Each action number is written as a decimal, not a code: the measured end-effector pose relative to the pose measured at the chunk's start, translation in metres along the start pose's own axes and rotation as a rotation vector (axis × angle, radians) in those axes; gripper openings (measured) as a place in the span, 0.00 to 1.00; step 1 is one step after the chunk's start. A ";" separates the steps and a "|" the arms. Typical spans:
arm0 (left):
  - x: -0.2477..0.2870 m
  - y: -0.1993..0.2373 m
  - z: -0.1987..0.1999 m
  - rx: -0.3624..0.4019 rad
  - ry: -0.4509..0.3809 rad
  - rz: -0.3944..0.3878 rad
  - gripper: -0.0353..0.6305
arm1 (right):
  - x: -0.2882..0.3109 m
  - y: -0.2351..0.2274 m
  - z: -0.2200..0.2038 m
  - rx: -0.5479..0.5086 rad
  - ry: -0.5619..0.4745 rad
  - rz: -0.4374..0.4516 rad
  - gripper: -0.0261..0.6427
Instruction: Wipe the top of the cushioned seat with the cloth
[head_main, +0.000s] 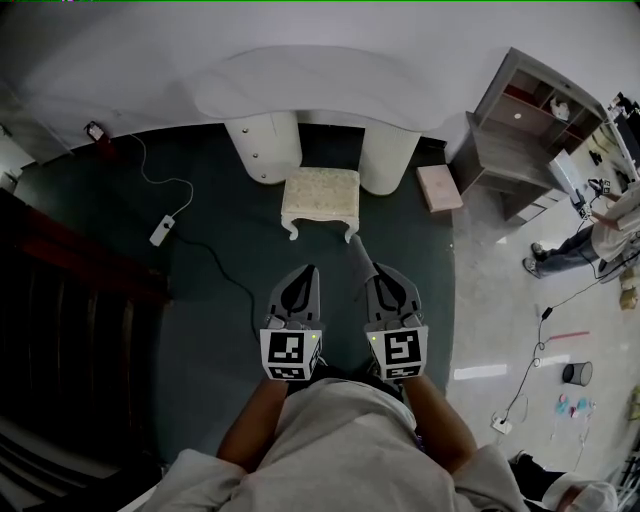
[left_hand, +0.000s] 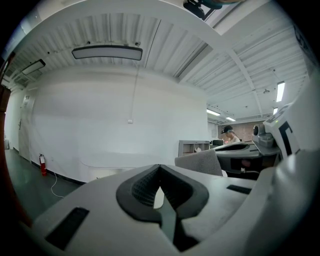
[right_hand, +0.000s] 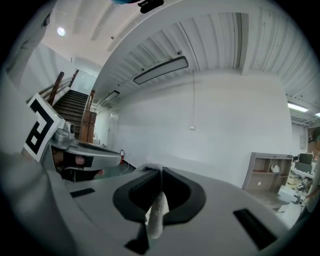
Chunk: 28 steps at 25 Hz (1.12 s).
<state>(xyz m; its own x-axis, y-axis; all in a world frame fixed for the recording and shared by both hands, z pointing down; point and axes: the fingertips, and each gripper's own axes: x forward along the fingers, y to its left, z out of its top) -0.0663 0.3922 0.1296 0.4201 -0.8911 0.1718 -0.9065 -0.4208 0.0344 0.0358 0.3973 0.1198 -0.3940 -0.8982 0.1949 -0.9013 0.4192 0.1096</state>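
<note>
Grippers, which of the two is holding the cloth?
The right gripper: a grey cloth is pinched between its jaws and sticks out past them. The left gripper has its jaws shut with nothing between them.

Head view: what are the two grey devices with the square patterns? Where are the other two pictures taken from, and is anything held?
A person holds a hand tool with two fingers in each hand: the left gripper and the right gripper. The head view is from a camera on the person's head, looking down. Each other picture is from a camera on one gripper, looking along its fingers. On the dark carpet stands a small cushioned seat before a white table. The right gripper is closed on a grey cloth; the left is closed and empty.
</note>
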 end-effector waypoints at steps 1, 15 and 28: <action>-0.002 0.006 -0.001 -0.001 0.002 -0.003 0.07 | 0.004 0.006 0.002 0.001 -0.002 0.001 0.06; 0.012 0.057 -0.017 -0.045 0.038 -0.026 0.07 | 0.046 0.036 -0.009 0.011 0.052 0.003 0.06; 0.114 0.116 -0.026 -0.034 0.103 -0.002 0.07 | 0.165 -0.014 -0.019 -0.020 0.072 0.024 0.06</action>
<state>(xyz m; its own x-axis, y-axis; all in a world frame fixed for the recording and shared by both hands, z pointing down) -0.1246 0.2466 0.1791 0.4169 -0.8674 0.2716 -0.9074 -0.4148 0.0680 -0.0130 0.2454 0.1687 -0.4008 -0.8764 0.2671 -0.8877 0.4436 0.1232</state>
